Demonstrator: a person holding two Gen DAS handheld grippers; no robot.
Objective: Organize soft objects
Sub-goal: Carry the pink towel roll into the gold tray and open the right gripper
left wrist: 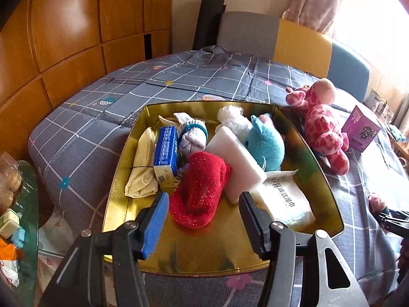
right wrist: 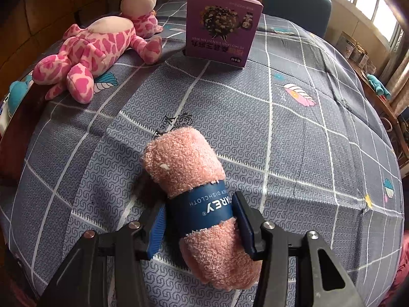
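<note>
Nearest, the left claw [left wrist: 204,220] stands apart and empty above the near end of a gold tin [left wrist: 329,186]. Its tips flank a red fuzzy sock [left wrist: 199,189] without pressing it. The right claw [right wrist: 199,222] grips a rolled pink dishcloth [right wrist: 189,163] by its blue paper band, the roll lying on the desk's grey checked cloth [right wrist: 294,140]. Farther off, a pink spotted plush [right wrist: 97,51] lies beside the tin, near a purple carton [right wrist: 222,25]. Beyond the desk stand chair backs [left wrist: 301,43], wooden wall panels [left wrist: 64,33] and a sunlit curtain [left wrist: 317,0].
</note>
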